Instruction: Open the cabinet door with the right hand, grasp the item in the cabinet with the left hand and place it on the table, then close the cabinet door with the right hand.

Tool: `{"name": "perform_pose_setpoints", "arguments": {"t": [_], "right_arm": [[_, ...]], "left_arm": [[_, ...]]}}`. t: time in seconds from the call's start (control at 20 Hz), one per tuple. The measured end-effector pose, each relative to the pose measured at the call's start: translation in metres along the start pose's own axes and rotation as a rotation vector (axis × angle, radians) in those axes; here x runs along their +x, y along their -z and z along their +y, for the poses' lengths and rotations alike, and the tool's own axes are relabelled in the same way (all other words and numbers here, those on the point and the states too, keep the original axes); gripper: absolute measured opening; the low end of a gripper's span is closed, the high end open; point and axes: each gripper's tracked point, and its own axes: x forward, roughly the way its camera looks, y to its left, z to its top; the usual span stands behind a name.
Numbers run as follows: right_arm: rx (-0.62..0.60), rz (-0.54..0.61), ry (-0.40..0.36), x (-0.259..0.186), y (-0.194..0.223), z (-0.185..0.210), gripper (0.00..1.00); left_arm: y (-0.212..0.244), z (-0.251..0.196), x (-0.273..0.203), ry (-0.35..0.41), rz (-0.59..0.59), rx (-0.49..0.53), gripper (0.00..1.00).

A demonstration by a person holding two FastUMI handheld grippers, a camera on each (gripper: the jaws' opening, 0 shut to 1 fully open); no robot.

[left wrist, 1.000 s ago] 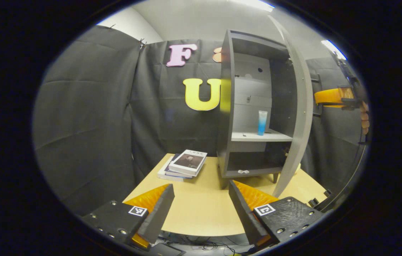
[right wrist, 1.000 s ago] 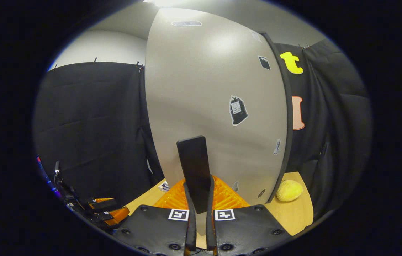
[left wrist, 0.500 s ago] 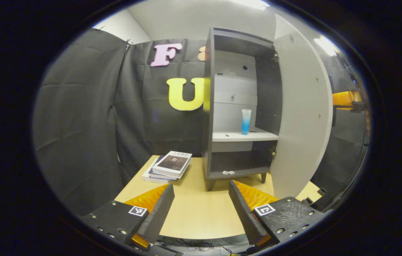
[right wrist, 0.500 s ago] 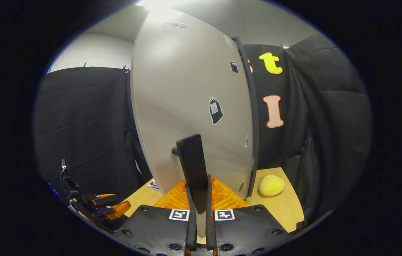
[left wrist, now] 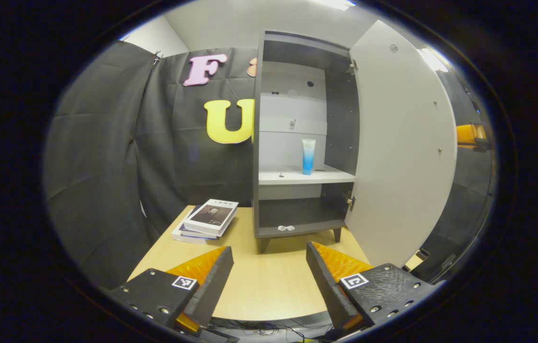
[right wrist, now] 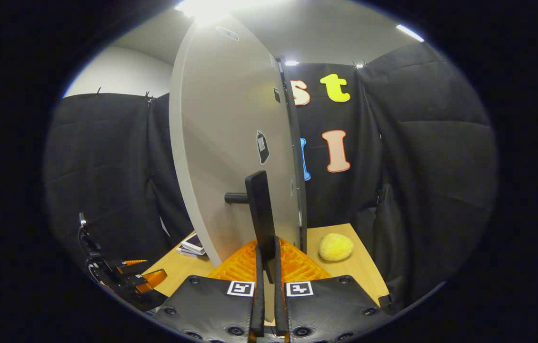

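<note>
Step in hand: door swung wide; by my judgement the opening is near done and the reach for the tube comes next.
Right gripper (right wrist: 266, 267): my fingers are pressed together on the door handle (right wrist: 259, 209), a flat upright bar straight ahead of me, standing off the door (right wrist: 221, 143) on a short post.
Left gripper (left wrist: 269, 271): fingers spread wide, holding nothing, low over the counter (left wrist: 264, 281).
Tube (left wrist: 308, 156): upright on the middle shelf (left wrist: 288, 177) of the cabinet (left wrist: 297, 138), ahead of and above my left gripper, toward the shelf's right end, near the side wall.
Doing it well: I would keep the right gripper pinching the handle so the door cannot swing back, then raise the left gripper to shelf height and enter level, fingers either side of the tube's middle.
Risk: a tall, narrow tube probably tips at a nudge; close slowly.
Bystanders: books (left wrist: 207, 220) ahead-left on the counter; yellow ball (right wrist: 336, 247) right of the door.
</note>
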Motion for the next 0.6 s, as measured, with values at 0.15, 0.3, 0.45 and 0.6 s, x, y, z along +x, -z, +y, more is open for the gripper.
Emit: {"name": "perform_pose_setpoints", "arguments": {"t": [0.15,0.3,0.45,0.6], "right_arm": [[-0.046,-0.056,0.028,-0.002,-0.017,-0.015,0.07],[-0.045,-0.068,0.092,0.000,-0.014,-0.033,0.09],[0.008,-0.078,0.108,0.000,-0.011,-0.032,0.04],[0.016,-0.087,0.084,-0.001,-0.014,-0.032,0.00]], "left_arm": [[-0.002,-0.007,0.007,0.011,0.004,0.005,0.93],[-0.003,-0.020,0.012,0.024,0.010,0.013,0.93],[-0.003,-0.025,0.019,0.023,0.014,0.012,0.93],[0.002,-0.035,0.027,0.040,0.031,-0.015,0.93]]}}
